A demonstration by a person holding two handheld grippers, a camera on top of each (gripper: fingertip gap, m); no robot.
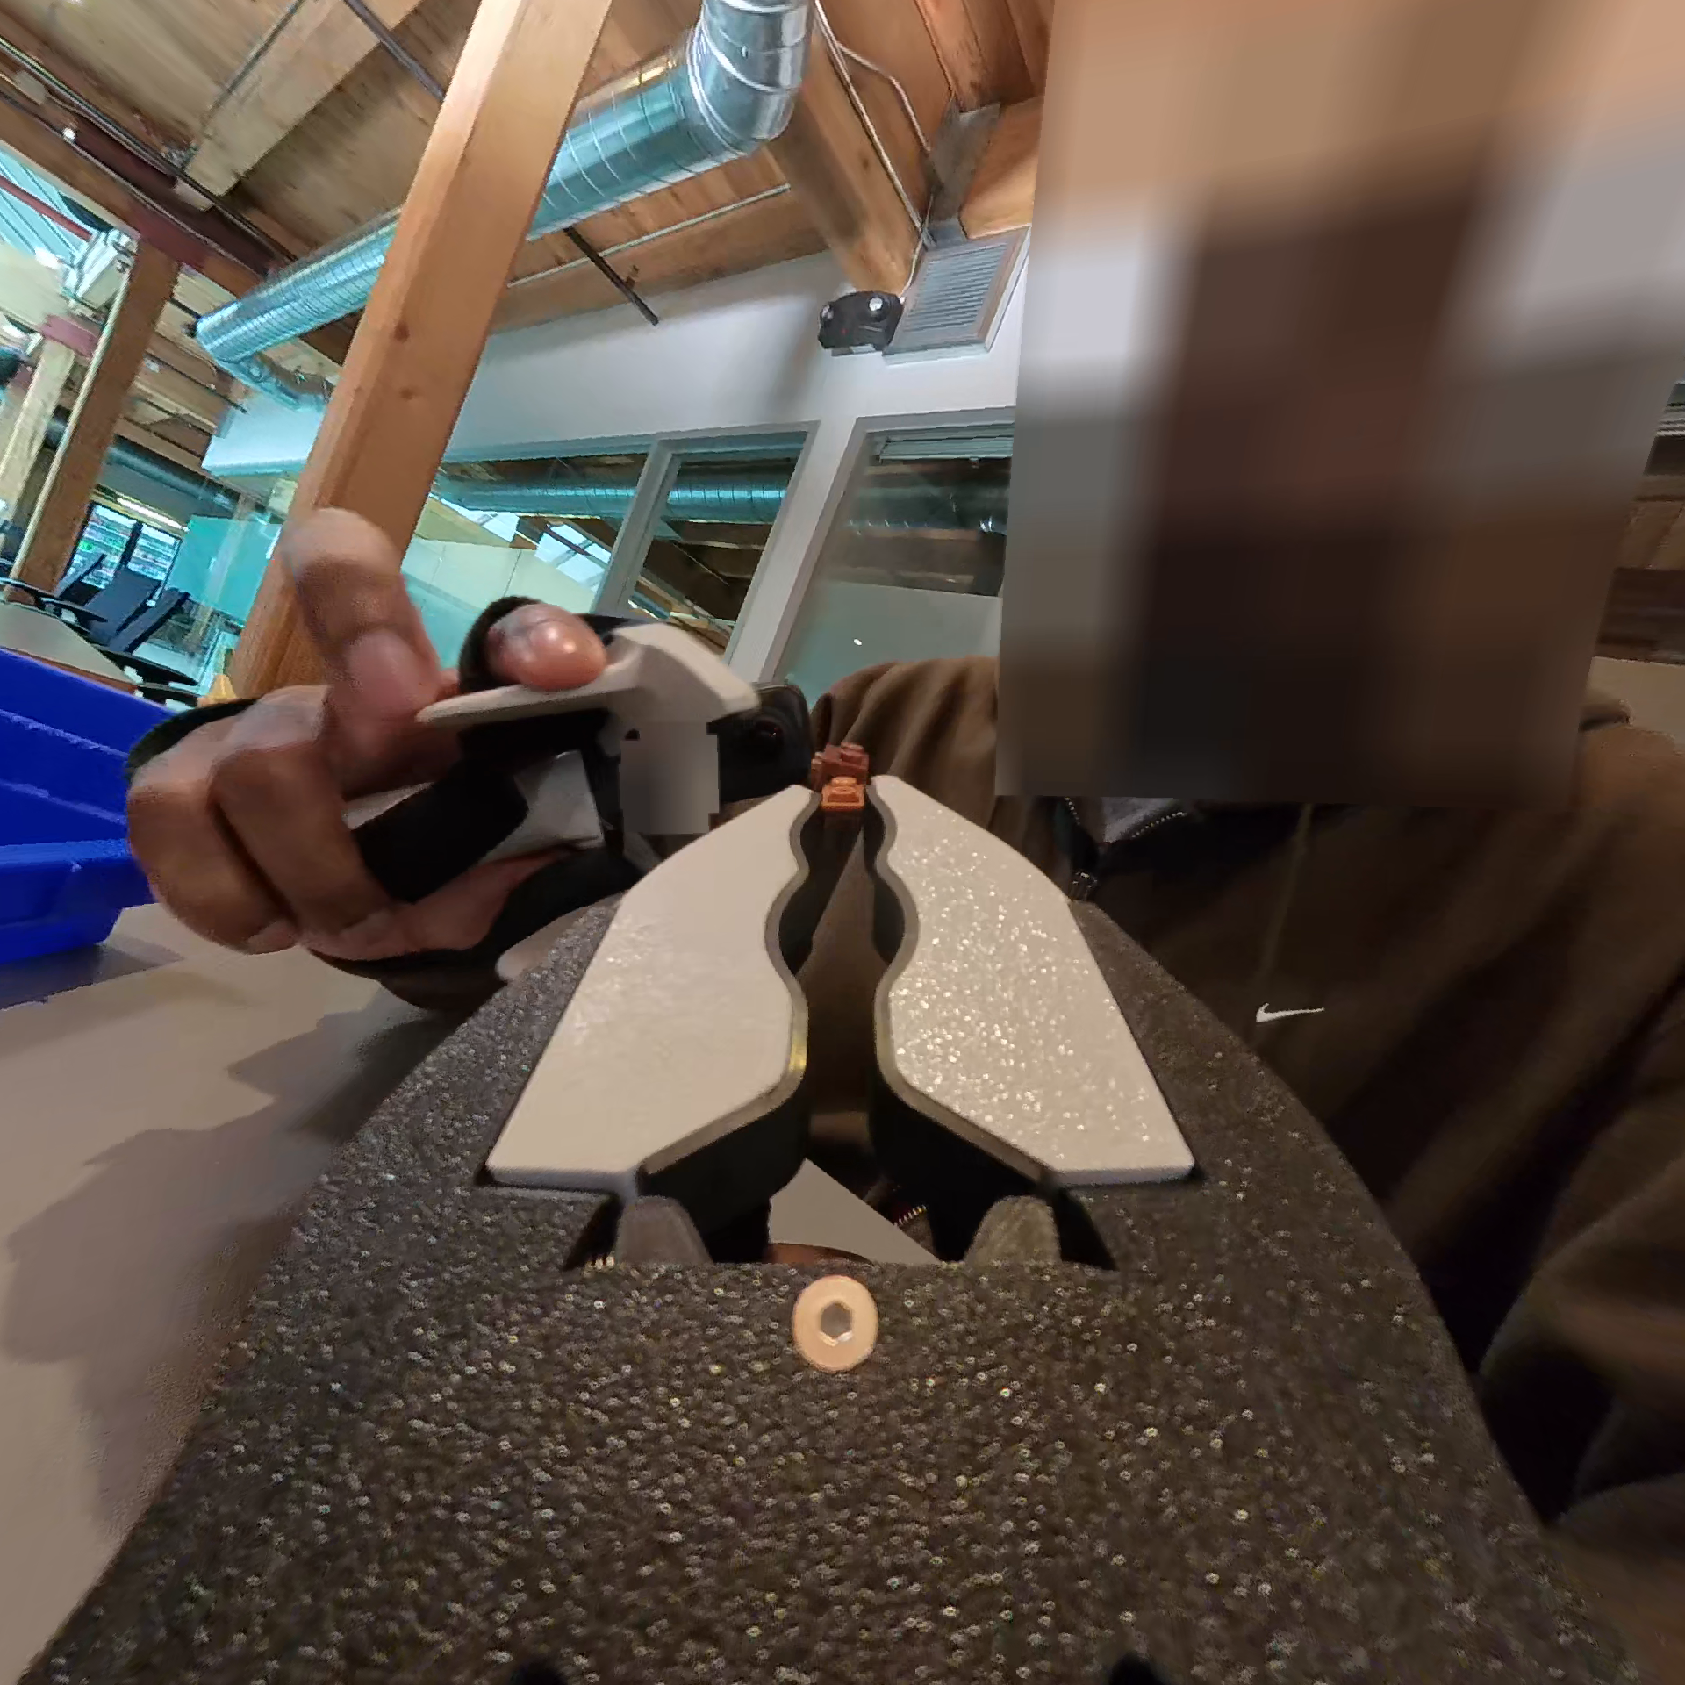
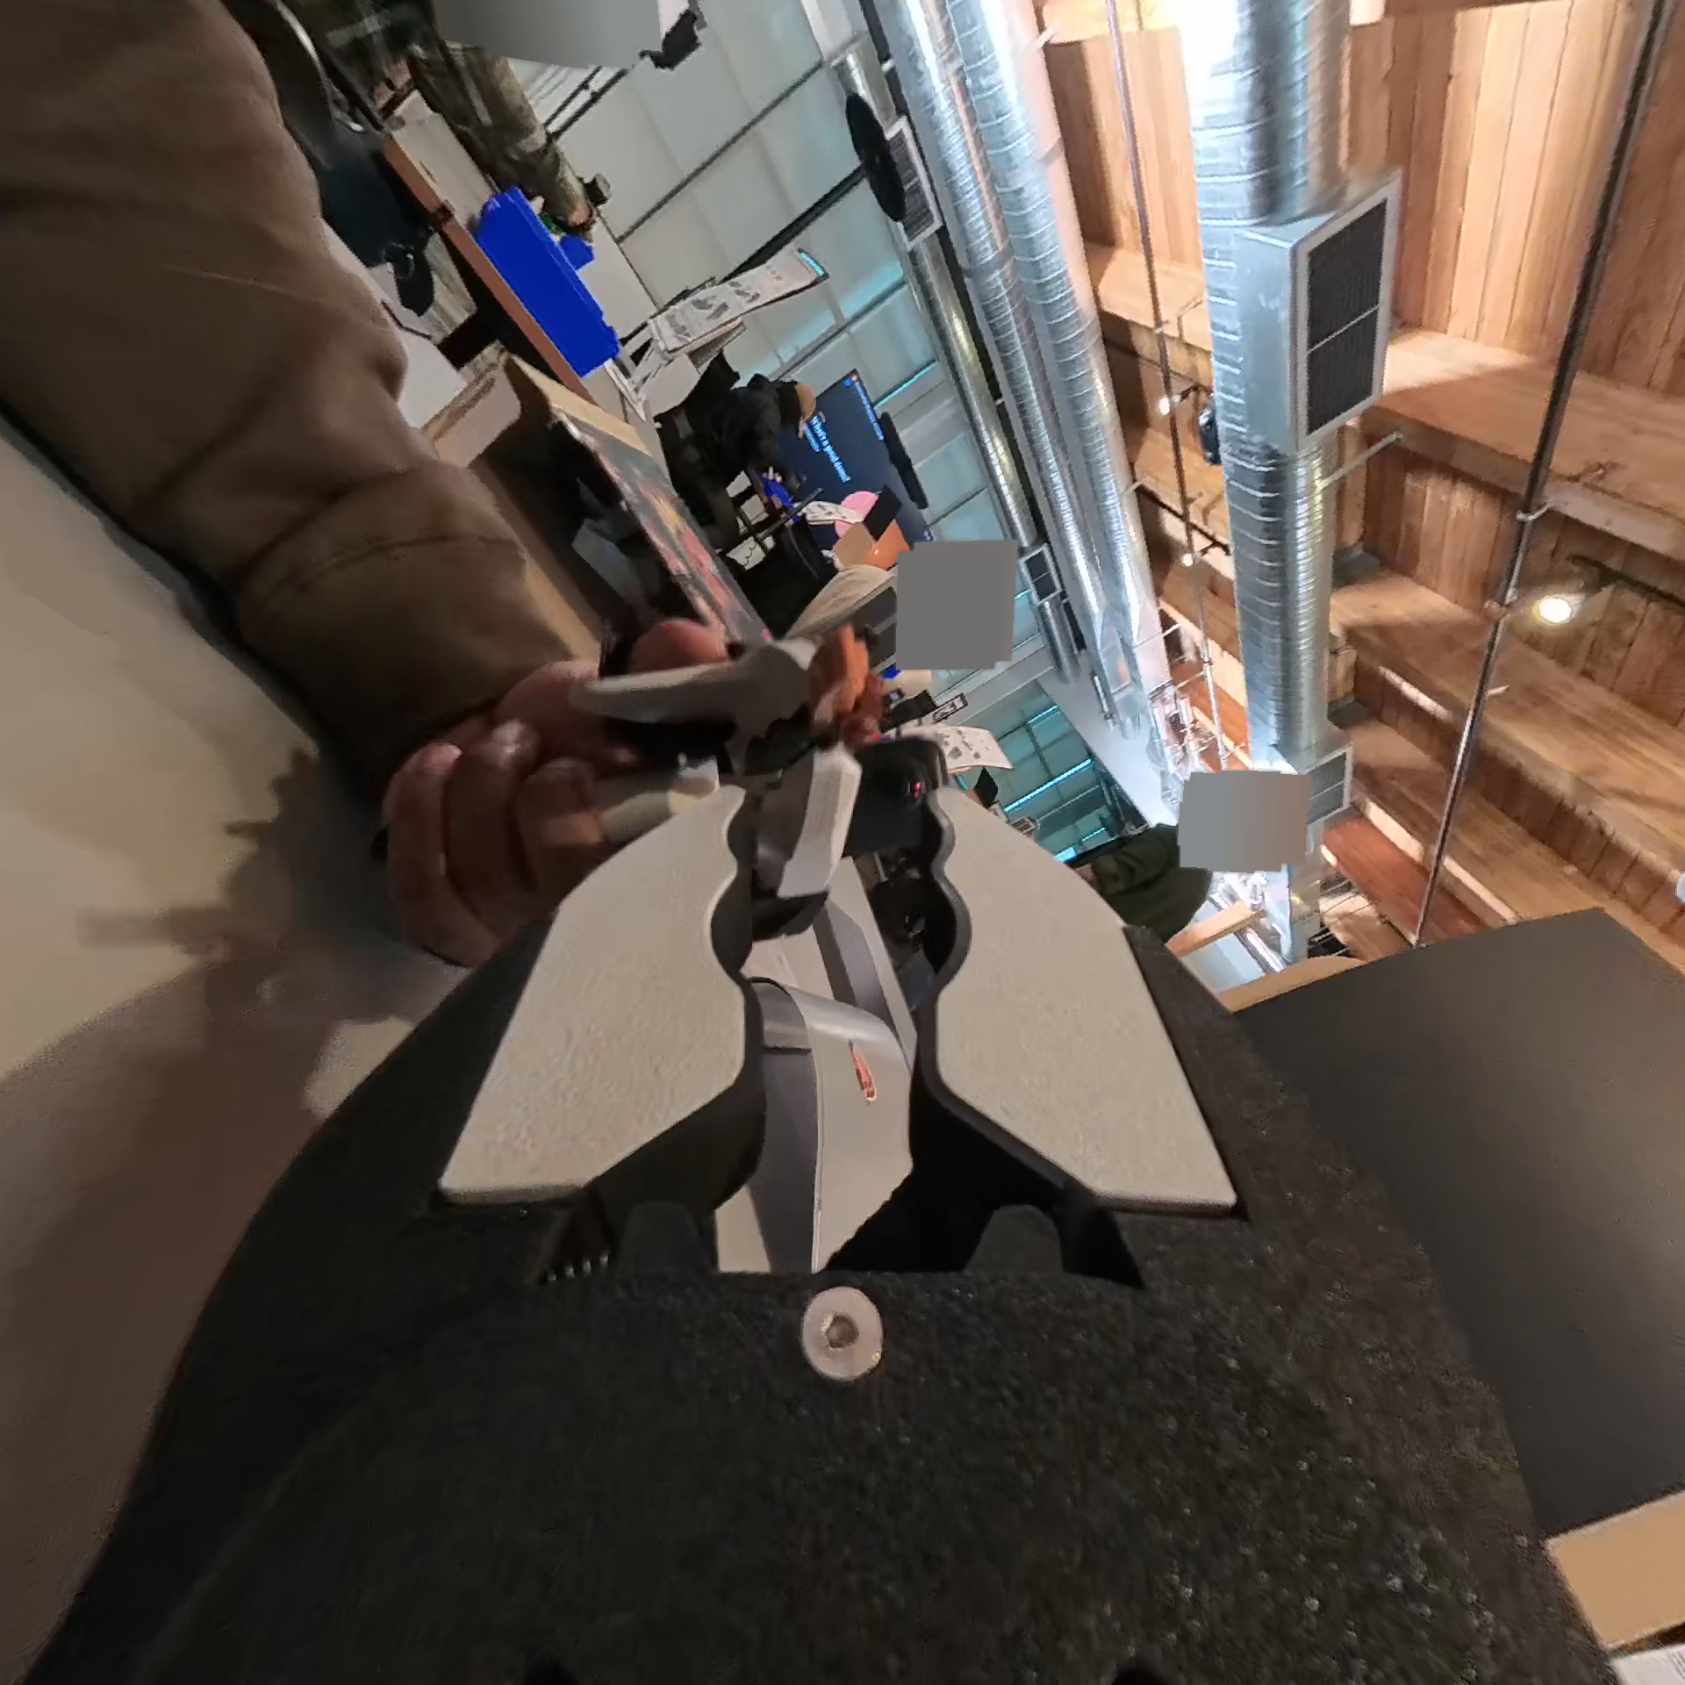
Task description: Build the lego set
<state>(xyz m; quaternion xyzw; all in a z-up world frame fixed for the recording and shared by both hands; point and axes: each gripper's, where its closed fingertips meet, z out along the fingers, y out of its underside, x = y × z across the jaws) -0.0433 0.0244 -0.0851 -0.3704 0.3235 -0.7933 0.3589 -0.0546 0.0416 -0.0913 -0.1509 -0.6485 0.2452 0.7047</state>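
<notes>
A small stack of brown and orange bricks [image 1: 843, 786] is pinched at the very tips of the left hand-held gripper [image 1: 843, 802], whose jaws are closed on it. The stack is held up in the air in front of a person in a brown hoodie [image 1: 1368, 1049], well above the grey surface [image 1: 137, 1094]. Two or three little plates are seen joined in it, a darker brown one on top and an orange one below; the exact count cannot be told.

The right hand-held gripper [image 2: 843, 821] is seen with its jaws parted and nothing of its own held between them. In the right wrist view the left tool is seen across the gap, with a blurred orange piece at its tips; whether the right fingertips touch it cannot be told. In the left wrist view the right tool is held by a hand [image 1: 301, 793] just to the left of the bricks.

The build is judged to be at an early stage: only a tiny sub-assembly is shown, and no larger model is in view. A blue bin [image 1: 55, 802] is seen at the surface's edge; its contents are hidden. Most of the set is presumably left to be added
</notes>
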